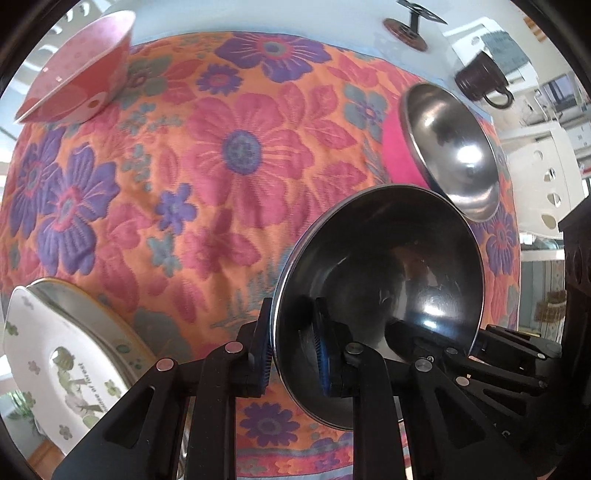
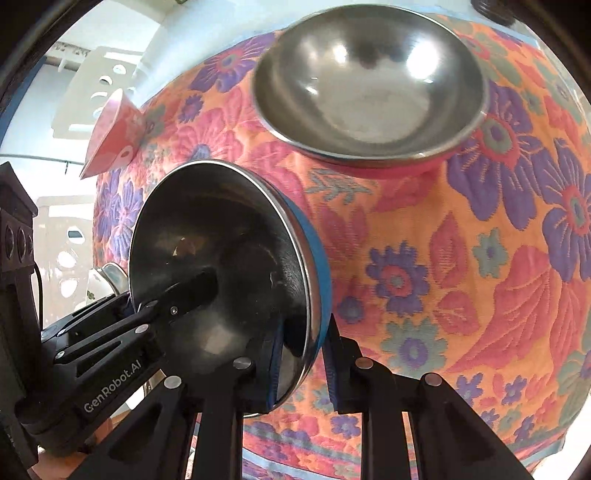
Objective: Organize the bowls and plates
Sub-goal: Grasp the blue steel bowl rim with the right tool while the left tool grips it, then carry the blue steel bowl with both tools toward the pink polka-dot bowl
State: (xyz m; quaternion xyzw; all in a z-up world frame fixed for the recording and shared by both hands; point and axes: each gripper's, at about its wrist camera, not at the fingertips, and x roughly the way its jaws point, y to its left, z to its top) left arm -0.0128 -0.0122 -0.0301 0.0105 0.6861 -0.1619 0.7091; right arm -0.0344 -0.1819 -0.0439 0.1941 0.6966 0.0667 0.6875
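A steel bowl with a blue outside is held between both grippers above the flowered cloth. My left gripper is shut on its rim, one finger inside, one outside. My right gripper is shut on the opposite rim. A second steel bowl with a pink outside sits on the cloth just beyond. A pink patterned bowl sits at the far edge. A white printed plate lies at the near left.
A flowered orange tablecloth covers the table. A dark mug and a small dark stand are at the far right. A white chair with holes stands beyond the table edge.
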